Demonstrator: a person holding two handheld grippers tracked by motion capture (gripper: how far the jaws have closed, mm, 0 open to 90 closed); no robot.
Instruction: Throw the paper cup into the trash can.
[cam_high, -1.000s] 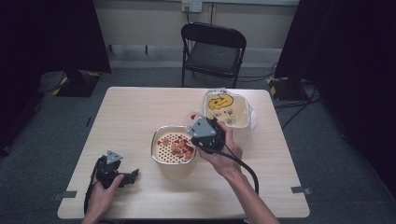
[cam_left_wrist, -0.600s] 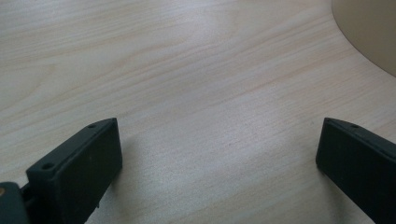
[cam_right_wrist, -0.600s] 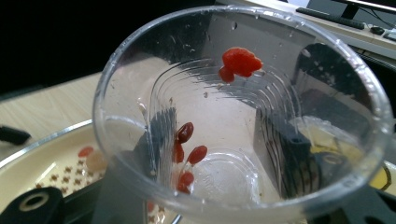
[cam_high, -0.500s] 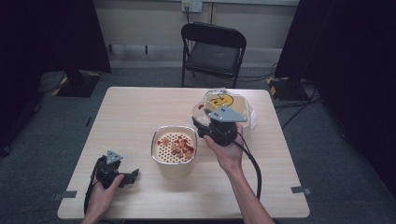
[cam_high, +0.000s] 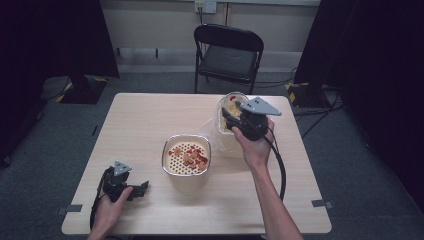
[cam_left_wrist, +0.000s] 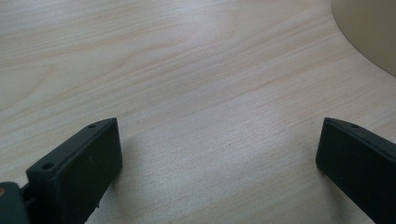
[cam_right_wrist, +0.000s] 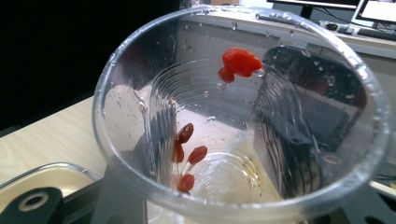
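My right gripper (cam_high: 234, 119) is shut on a clear plastic cup (cam_high: 230, 106), held up over the table's back right. In the right gripper view the cup (cam_right_wrist: 233, 140) tilts toward the camera, wet inside, with a few red berries (cam_right_wrist: 240, 60) stuck to its wall and bottom. A cream bowl with a perforated strainer insert (cam_high: 186, 155) holds red and pale bits at the table's middle. At the front left my left gripper (cam_high: 134, 190) lies on the wood, open with nothing between its jaws (cam_left_wrist: 219, 140); the bowl's side (cam_left_wrist: 369, 32) is close by.
A clear plastic container (cam_high: 220, 140) sits on the table (cam_high: 150, 115) under and behind the right hand, mostly hidden. A black folding chair (cam_high: 227, 50) stands beyond the far edge. Dark curtains flank both sides.
The right gripper has carried the cup away from above the strainer bowl toward the back right, over the plastic container. The left gripper has stayed put.
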